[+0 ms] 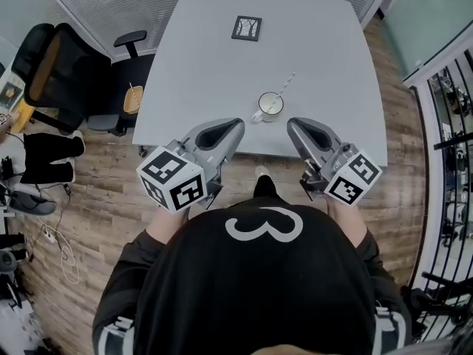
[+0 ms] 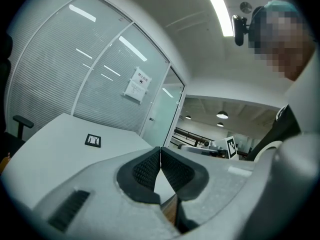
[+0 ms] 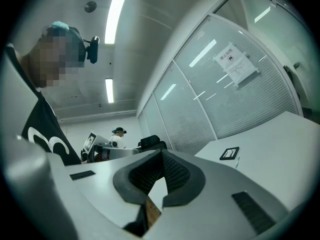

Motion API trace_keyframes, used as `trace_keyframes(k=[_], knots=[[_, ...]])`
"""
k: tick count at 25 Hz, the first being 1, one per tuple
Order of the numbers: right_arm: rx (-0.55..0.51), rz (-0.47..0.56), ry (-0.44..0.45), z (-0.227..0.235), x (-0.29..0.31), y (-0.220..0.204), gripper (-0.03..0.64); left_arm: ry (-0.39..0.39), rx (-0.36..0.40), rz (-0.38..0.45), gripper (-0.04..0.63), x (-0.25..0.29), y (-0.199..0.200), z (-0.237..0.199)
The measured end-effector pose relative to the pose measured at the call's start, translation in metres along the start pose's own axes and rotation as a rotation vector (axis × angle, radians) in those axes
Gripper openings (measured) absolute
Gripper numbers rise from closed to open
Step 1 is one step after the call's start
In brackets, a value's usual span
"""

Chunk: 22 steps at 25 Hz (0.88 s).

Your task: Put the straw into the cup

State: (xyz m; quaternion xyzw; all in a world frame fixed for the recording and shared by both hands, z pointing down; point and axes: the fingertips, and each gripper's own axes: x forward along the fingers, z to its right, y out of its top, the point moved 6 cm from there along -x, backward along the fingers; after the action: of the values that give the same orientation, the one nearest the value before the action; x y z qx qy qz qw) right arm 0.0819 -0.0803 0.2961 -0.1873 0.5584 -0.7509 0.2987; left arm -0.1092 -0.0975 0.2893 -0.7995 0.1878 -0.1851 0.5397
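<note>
A white cup (image 1: 270,105) stands near the front edge of the grey table (image 1: 222,65). A pale straw (image 1: 287,84) rises out of the cup and leans toward the far right. My left gripper (image 1: 237,124) hovers at the table's front edge, left of the cup, with its jaws shut and nothing between them. My right gripper (image 1: 293,124) hovers to the right of the cup, also shut and empty. In the left gripper view the dark pads (image 2: 142,170) touch each other. In the right gripper view the pads (image 3: 175,171) meet as well. Neither gripper touches the cup or the straw.
A small black-framed marker card (image 1: 247,28) lies at the far middle of the table. Black office chairs (image 1: 52,65) stand to the left on the wood floor (image 1: 89,198). Cables lie at the left edge. A glass wall runs behind the table, and a railing (image 1: 451,139) on the right.
</note>
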Motion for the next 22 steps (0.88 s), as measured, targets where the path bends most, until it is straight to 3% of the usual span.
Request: trace_keyframes(k=[22], knots=[[-0.003,0.021,0.000,-0.027,-0.009,-0.005,0.014,-0.012,0.043,0.038,0.017,-0.023,-0.003,0.017]])
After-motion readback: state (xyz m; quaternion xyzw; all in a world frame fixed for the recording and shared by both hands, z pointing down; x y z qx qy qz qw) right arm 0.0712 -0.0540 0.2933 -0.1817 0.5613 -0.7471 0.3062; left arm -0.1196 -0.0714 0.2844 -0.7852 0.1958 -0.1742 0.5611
